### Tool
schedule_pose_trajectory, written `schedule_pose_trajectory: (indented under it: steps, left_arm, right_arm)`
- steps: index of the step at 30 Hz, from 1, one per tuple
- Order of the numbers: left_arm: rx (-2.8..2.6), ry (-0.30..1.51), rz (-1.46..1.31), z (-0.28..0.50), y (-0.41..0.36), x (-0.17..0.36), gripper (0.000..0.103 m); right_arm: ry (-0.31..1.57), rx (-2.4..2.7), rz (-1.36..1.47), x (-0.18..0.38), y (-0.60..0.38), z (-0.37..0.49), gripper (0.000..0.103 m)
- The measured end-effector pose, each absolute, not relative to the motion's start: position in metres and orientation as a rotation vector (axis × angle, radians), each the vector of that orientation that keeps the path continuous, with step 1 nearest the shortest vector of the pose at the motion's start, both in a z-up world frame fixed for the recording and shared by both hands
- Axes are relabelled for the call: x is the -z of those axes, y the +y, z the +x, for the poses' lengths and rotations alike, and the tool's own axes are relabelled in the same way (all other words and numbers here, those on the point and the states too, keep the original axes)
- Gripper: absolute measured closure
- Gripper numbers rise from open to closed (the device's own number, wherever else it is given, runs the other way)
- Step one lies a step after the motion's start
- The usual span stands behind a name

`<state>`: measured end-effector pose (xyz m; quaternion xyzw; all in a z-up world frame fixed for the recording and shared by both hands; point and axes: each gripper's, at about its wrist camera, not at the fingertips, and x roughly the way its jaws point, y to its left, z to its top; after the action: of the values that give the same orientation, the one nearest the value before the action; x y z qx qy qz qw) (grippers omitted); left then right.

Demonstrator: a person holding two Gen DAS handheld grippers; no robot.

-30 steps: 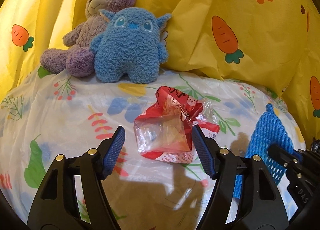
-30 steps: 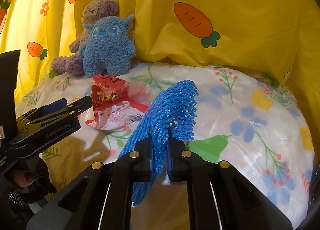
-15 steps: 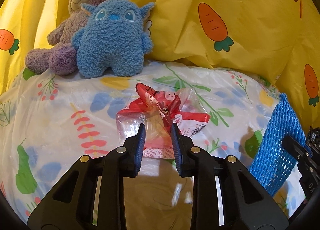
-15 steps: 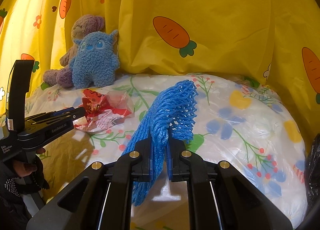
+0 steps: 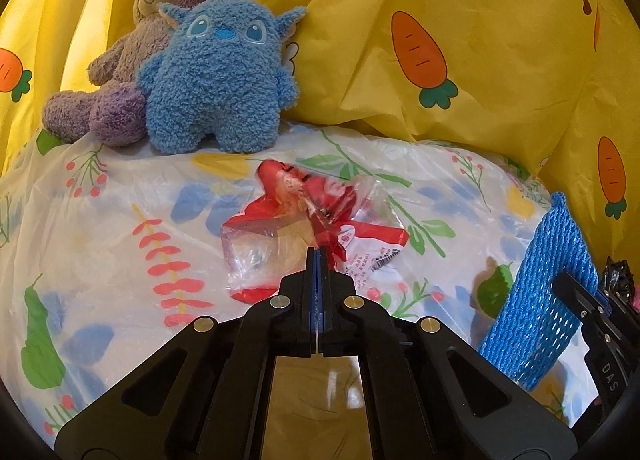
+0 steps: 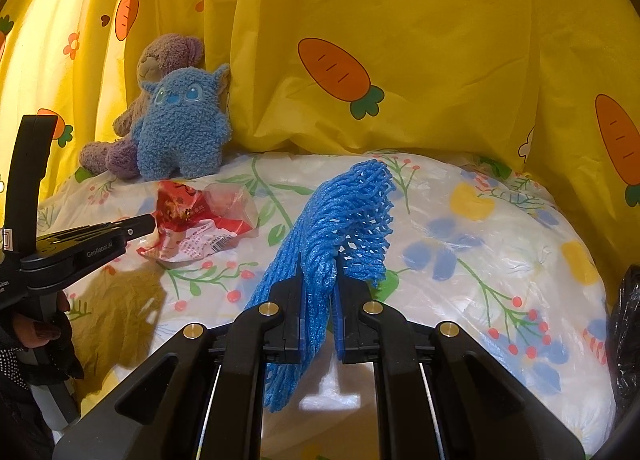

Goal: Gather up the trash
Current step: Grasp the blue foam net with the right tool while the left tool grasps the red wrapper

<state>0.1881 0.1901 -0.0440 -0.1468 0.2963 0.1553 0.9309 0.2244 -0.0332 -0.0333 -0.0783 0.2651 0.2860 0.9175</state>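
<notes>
the left gripper (image 5: 316, 256), spread wide around the wrapper a second ago, is now pressed together with its tips pinching a fold of the wrapper (image 5: 312, 228) at frame centre; judged: second piece of trash secured, ready to lift. the right gripper (image 6: 318, 292) is unchanged, pinching the net sleeve (image 6: 340, 220) at lower centre.

cover (image 5: 120, 228): thin glossy plastic, floral print, puffed and creased. curtain (image 5: 500, 60): yellow, carrot print, folded. blue plush toy (image 5: 216, 76) and purple bear (image 5: 120, 72), upper left: fuzzy, rounded. net sleeve: blue foam mesh, limp. wrapper: red and clear film, crumpled.
</notes>
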Motion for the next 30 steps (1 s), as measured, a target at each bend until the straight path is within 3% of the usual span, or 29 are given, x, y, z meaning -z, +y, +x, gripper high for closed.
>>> schedule_pose_trajectory:
  steps: [13, 14, 16, 17, 18, 28, 30]
  left_arm:
    - [-0.314, 0.513, -0.339, 0.173, 0.195, 0.03, 0.103]
    - [-0.325, 0.518, -0.336, 0.174, 0.196, 0.03, 0.099]
    - [-0.342, 0.536, -0.322, 0.176, 0.195, 0.032, 0.071]
    - [-0.34, 0.533, -0.318, 0.176, 0.193, 0.031, 0.045]
    - [-0.342, 0.523, -0.313, 0.175, 0.191, 0.03, 0.038]
    - [-0.367, 0.604, -0.306, 0.198, 0.194, 0.022, 0.039]
    - [-0.37, 0.629, -0.308, 0.208, 0.196, 0.031, 0.046]
  right_arm:
    - [0.538, -0.583, -0.177, 0.038, -0.03, 0.224, 0.092]
    - [0.54, -0.583, -0.176, 0.038, -0.03, 0.225, 0.092]
    - [0.54, -0.585, -0.175, 0.038, -0.03, 0.225, 0.092]
    - [0.539, -0.588, -0.176, 0.038, -0.03, 0.225, 0.092]
    - [0.538, -0.593, -0.177, 0.038, -0.03, 0.225, 0.092]
    - [0.548, -0.605, -0.155, 0.039, -0.032, 0.227, 0.092]
    - [0.553, -0.605, -0.151, 0.04, -0.033, 0.227, 0.092]
